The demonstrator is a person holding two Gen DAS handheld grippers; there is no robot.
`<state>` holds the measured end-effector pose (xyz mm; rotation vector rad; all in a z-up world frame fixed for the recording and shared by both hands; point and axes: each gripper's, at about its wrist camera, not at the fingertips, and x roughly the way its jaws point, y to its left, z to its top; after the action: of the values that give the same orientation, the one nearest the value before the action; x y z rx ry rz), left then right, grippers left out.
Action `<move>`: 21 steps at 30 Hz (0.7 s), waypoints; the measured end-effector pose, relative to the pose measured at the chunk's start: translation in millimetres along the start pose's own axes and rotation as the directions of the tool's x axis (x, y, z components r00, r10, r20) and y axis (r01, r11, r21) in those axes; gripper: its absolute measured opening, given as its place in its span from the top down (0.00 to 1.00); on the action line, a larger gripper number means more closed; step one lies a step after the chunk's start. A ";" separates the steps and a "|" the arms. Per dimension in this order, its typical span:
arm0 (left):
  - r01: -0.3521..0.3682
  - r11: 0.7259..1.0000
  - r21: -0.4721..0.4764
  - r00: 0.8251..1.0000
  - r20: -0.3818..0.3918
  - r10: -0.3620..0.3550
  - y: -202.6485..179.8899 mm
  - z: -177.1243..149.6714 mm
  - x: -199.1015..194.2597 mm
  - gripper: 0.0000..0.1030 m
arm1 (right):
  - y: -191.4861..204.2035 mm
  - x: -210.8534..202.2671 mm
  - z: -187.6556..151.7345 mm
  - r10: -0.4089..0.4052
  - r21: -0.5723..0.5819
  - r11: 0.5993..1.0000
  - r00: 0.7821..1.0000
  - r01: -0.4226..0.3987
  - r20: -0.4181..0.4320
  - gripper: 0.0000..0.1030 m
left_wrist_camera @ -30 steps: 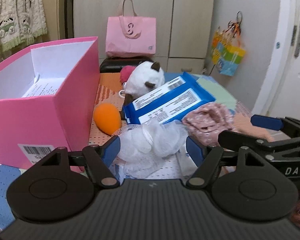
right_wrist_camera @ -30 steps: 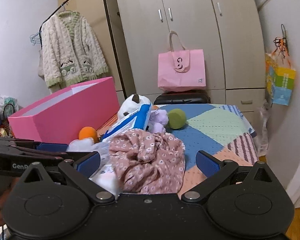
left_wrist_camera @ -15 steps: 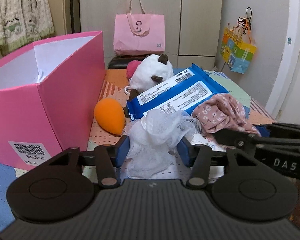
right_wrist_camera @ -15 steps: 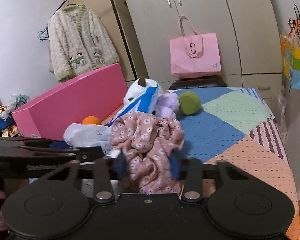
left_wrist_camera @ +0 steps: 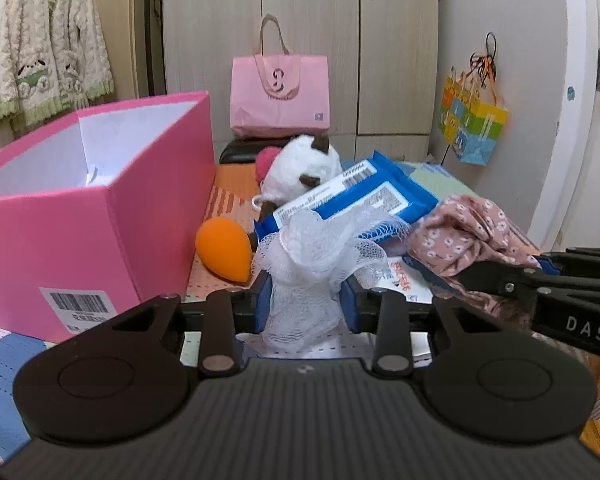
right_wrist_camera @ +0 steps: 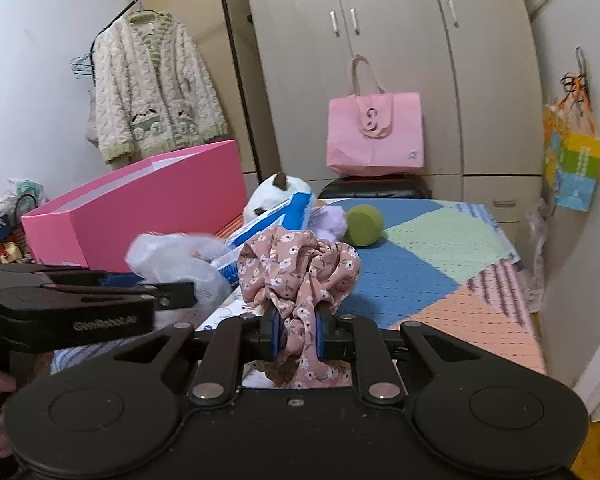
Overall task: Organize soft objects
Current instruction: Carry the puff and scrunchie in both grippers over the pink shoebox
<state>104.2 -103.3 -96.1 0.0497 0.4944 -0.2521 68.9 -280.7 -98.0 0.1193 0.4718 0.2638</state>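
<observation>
A white mesh puff [left_wrist_camera: 320,248] stands between the blue pads of my left gripper [left_wrist_camera: 306,292], whose jaws are closing and press on its lower part. My right gripper [right_wrist_camera: 296,332] has its jaws closing tight on a pink floral cloth [right_wrist_camera: 296,264], which bunches up above the pads. Both bundles hang just over the patchwork bedspread [right_wrist_camera: 420,280]. In the right wrist view the left gripper [right_wrist_camera: 172,292] and the mesh puff [right_wrist_camera: 172,252] appear at the left. An open pink box [left_wrist_camera: 60,200] stands to the left.
An orange egg-shaped sponge [left_wrist_camera: 224,250] lies by the box. Behind it are a blue wipes pack [left_wrist_camera: 360,204] and a white plush [left_wrist_camera: 300,168]. A green ball [right_wrist_camera: 364,225] and purple plush [right_wrist_camera: 332,220] sit further back. A pink bag [left_wrist_camera: 280,96] stands by the wardrobe.
Both grippers went from wide open to closed: the left on the mesh puff, the right on the floral cloth. Both bundles now stand squeezed and slightly raised between the pads.
</observation>
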 end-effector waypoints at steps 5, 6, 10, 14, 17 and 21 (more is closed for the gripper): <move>0.026 1.000 -0.012 1.000 0.015 -0.025 6.6 0.9 -12.7 0.68 | 2.7 -11.6 1.2 -0.032 -0.009 0.999 0.999 0.032 -0.001 0.81; 0.039 0.999 -0.019 0.999 0.011 -0.039 8.9 1.3 -15.4 0.68 | 4.3 -14.0 1.8 -0.033 -0.013 0.999 0.999 0.033 -0.001 0.81; 0.078 0.996 -0.032 0.997 -0.006 -0.078 17.1 4.1 -26.5 0.68 | 13.9 -22.9 5.1 -0.022 -0.045 0.999 0.999 0.021 -0.023 0.81; 0.119 0.993 0.000 0.991 -0.057 -0.119 26.7 6.0 -38.0 0.68 | 23.0 -22.5 13.3 0.000 -0.054 0.999 0.996 -0.005 -0.090 0.81; 0.124 0.992 0.025 0.987 -0.107 -0.121 35.7 2.3 -48.0 0.68 | 35.7 -24.4 21.6 0.061 -0.081 0.994 0.987 -0.074 -0.148 0.81; 0.131 0.991 0.025 0.974 -0.190 -0.124 52.3 -0.1 -59.6 0.68 | 55.5 -26.6 28.2 0.143 -0.104 0.980 0.965 -0.169 -0.220 0.80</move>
<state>66.6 -39.1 -68.6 0.0792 0.6819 -0.3850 46.8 -236.4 -51.9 0.0078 0.6579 0.4626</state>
